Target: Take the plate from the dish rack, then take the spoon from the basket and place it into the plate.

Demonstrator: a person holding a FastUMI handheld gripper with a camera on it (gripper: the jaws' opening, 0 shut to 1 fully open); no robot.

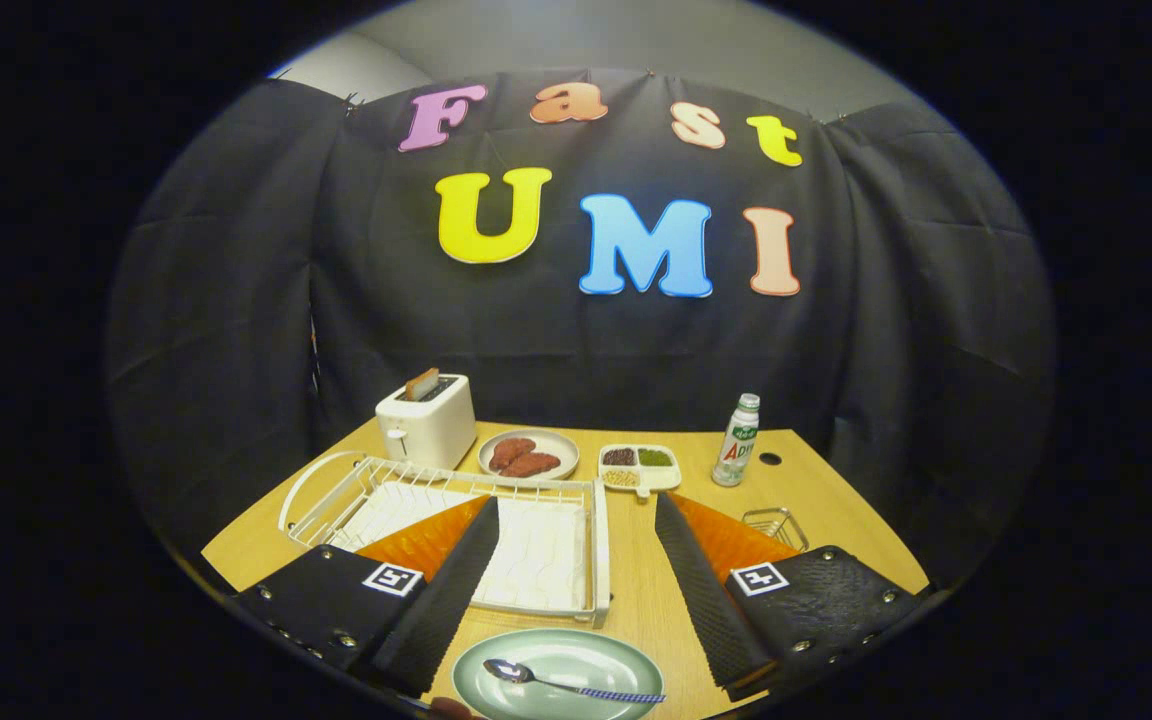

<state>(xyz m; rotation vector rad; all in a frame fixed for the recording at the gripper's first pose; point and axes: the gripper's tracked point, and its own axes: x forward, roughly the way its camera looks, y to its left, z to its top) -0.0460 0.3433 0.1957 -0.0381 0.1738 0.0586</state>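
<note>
The job looks done, going by how things lie now. The plate point(558, 672) is out of the dish rack point(456, 520) and sits flat on the counter point(636, 590), just in front of the rack and low down between the two fingers of the tongs point(568, 590). The spoon point(568, 682) lies inside the plate, with its bowl to one side and its long thin handle pointing across to the other side. The tongs are wide apart and hold nothing; the spoon and plate are free of them. The dish rack looks empty now, with one finger in front of part of it. The little wire basket point(774, 524) sits on the counter behind the other finger, and I cannot tell if anything is in it. I think nothing is left to do but pull the tongs away. Now for counting. There is one plate with one spoon. There is one dish rack and one basket. Farther back there is one toaster point(428, 422) with a slice poking out, one small dish of meat point(528, 454) with two pieces on it, one tray point(639, 466) with three little parts full of beans or seeds, and one bottle point(738, 441) standing up.
</note>
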